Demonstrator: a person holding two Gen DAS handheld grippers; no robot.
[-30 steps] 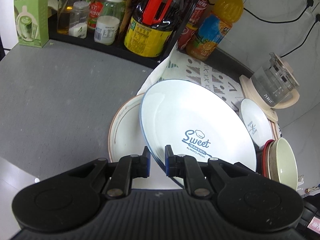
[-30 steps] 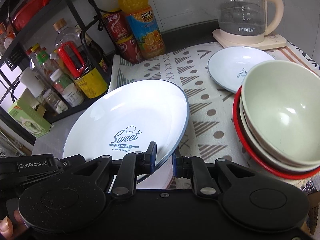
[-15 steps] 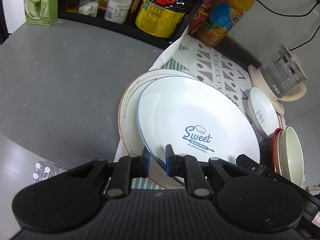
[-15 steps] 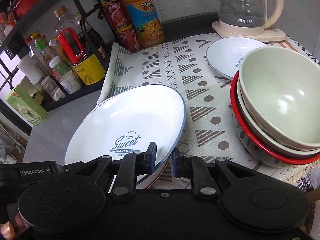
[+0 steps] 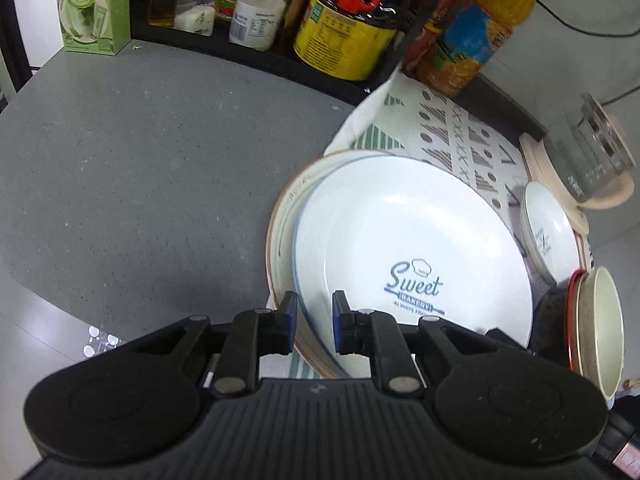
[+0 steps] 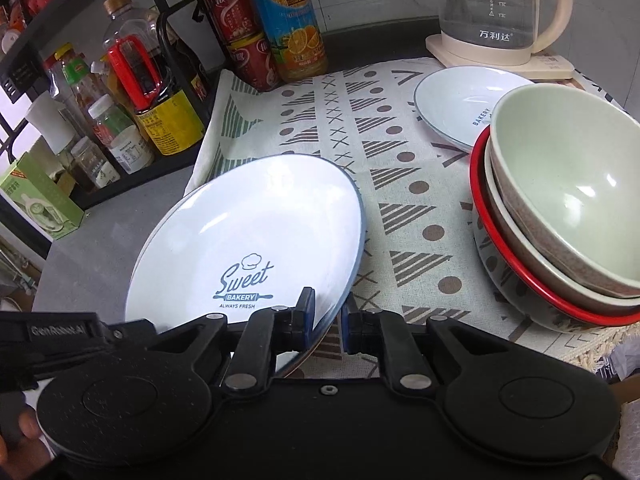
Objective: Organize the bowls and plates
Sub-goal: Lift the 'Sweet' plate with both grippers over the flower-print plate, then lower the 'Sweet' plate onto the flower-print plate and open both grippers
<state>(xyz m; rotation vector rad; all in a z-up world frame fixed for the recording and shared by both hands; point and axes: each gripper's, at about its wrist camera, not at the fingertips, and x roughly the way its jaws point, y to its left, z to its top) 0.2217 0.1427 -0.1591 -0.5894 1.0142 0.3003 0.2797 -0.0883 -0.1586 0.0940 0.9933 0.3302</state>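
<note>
A large white "Sweet Bakery" plate [image 5: 404, 248] with a blue rim lies on a brown-rimmed plate [image 5: 282, 216]; it also shows in the right wrist view [image 6: 248, 236]. My left gripper [image 5: 314, 322] straddles the near rims of both plates, with a visible gap at its pads. My right gripper [image 6: 327, 320] straddles the Sweet plate's near right rim, also slightly parted. A smaller white plate [image 6: 460, 104] lies at the back right. A stack of bowls [image 6: 560, 216], green on top and red-rimmed below, stands at the right.
A patterned cloth [image 6: 384, 184] covers the right part of the grey counter [image 5: 140, 160]. A black rack of bottles and jars [image 5: 320, 20] lines the back. An orange juice bottle [image 6: 288, 28] and a glass kettle [image 6: 492, 8] stand behind the cloth.
The Sweet plate has come down from a tilt onto the brown-rimmed plate. Both grippers' fingers have parted slightly around the rim.
</note>
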